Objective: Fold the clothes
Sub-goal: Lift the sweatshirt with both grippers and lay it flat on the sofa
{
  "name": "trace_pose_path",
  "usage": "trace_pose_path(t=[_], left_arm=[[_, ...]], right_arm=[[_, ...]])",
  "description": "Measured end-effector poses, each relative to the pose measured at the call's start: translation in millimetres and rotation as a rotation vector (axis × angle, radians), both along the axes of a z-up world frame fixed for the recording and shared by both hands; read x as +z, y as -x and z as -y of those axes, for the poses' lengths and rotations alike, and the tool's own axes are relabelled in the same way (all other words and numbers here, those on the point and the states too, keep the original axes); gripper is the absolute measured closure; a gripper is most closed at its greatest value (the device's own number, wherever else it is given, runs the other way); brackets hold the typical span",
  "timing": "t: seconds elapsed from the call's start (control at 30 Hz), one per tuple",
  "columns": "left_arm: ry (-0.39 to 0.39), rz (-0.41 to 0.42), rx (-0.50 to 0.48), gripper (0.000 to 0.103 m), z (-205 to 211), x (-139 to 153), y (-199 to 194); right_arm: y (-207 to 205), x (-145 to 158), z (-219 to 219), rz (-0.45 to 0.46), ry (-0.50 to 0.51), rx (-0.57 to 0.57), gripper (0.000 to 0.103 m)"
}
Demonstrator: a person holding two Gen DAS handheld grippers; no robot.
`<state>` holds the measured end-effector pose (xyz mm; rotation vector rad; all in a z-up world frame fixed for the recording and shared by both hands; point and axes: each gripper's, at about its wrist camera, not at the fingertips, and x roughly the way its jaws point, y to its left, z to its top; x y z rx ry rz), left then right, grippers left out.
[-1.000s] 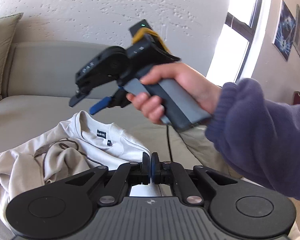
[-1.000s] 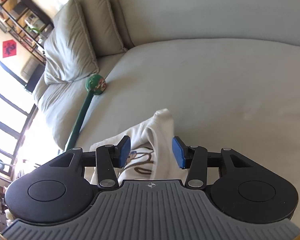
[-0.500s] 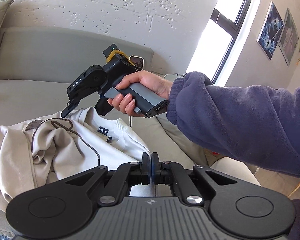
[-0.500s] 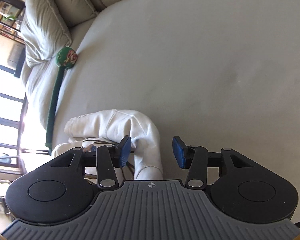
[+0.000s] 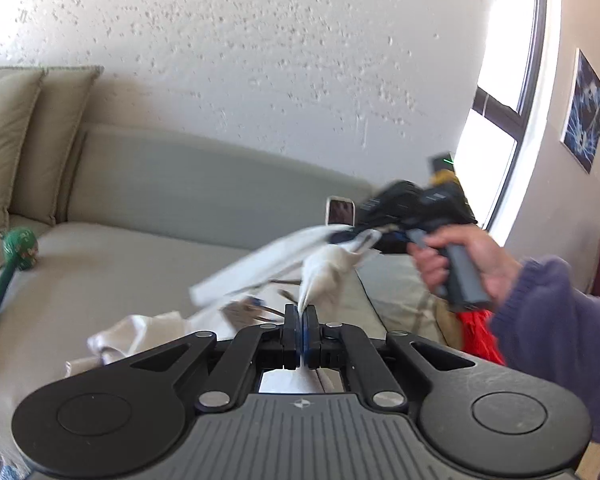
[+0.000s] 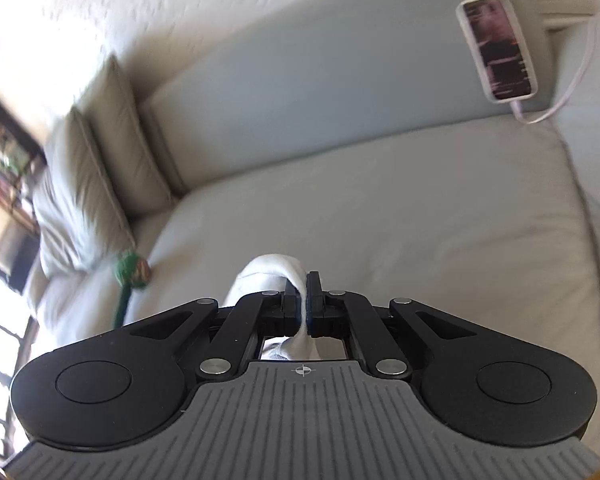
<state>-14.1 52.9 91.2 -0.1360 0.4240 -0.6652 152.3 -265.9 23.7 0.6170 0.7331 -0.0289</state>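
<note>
A cream sweatshirt (image 5: 324,268) hangs stretched above the sofa seat (image 5: 100,264). My left gripper (image 5: 301,318) is shut on one part of its fabric. My right gripper (image 6: 303,298) is shut on another fold of the sweatshirt (image 6: 272,268); it also shows in the left wrist view (image 5: 364,236), held up to the right, with cloth trailing from it. The rest of the sweatshirt sags to the seat at lower left (image 5: 140,332).
A green stick with a round patterned head (image 5: 18,248) lies at the sofa's left, by the cushions (image 5: 16,148). A phone (image 6: 498,48) on a white cable leans on the sofa back. A red item (image 5: 478,332) sits past the sofa's right edge.
My right gripper has closed on the sweatshirt and lifted it up and to the right. The garment now stretches between both grippers instead of lying bunched on the seat.
</note>
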Motion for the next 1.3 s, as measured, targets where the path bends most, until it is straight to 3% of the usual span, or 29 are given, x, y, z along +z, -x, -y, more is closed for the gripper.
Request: trace_pose_path(t=[0.07, 0.17, 0.27, 0.37, 0.4, 0.5, 0.57, 0.63, 0.7, 0.8, 0.87, 0.97, 1.07, 1.13, 1.17, 1.23, 1.3], left_arm=[[0.012, 0.062, 0.012, 0.102, 3, 21, -3], [-0.018, 0.216, -0.012, 0.102, 22, 64, 1], [0.002, 0.379, -0.040, 0.102, 34, 110, 14], [0.101, 0.441, -0.101, 0.102, 35, 140, 29], [0.063, 0.429, -0.095, 0.102, 42, 143, 28], [-0.013, 0.403, -0.140, 0.102, 55, 146, 33], [0.044, 0.433, -0.209, 0.102, 46, 151, 49], [0.120, 0.457, -0.209, 0.101, 31, 159, 62], [0.198, 0.319, -0.245, 0.101, 26, 161, 58], [0.321, 0.088, -0.302, 0.101, 18, 162, 47], [0.352, -0.025, -0.278, 0.101, 16, 158, 37], [0.320, -0.172, -0.212, 0.101, 22, 138, 8], [0.144, -0.292, -0.162, 0.101, 45, 100, -52], [0.035, -0.207, -0.117, 0.101, 61, 98, -84], [-0.019, -0.164, -0.095, 0.101, 68, 97, -100], [-0.052, 0.006, -0.069, 0.101, 75, 131, -118], [-0.062, 0.188, -0.054, 0.101, 81, 179, -120]], right_arm=[[51, 35, 34, 0.086, -0.054, -0.078, 0.101], [131, 94, 68, 0.239, -0.084, -0.148, 0.101], [209, 155, 70, 0.446, -0.010, -0.183, 0.101], [281, 202, 62, 0.683, 0.087, -0.211, 0.101], [296, 210, 59, 0.726, 0.114, -0.216, 0.101], [312, 214, 57, 0.668, 0.084, -0.208, 0.101], [327, 216, 55, 0.657, 0.082, -0.217, 0.101], [357, 223, 52, 0.743, 0.140, -0.248, 0.101], [384, 231, 51, 0.821, 0.166, -0.267, 0.101], [403, 243, 45, 0.819, 0.149, -0.237, 0.101], [406, 247, 40, 0.814, 0.157, -0.227, 0.101], [394, 241, 41, 0.780, 0.149, -0.212, 0.101], [327, 216, 60, 0.604, 0.082, -0.199, 0.101], [265, 197, 83, 0.474, 0.039, -0.214, 0.101], [238, 194, 90, 0.441, 0.063, -0.246, 0.101], [189, 208, 98, 0.442, 0.154, -0.290, 0.101], [165, 236, 100, 0.528, 0.238, -0.324, 0.101]])
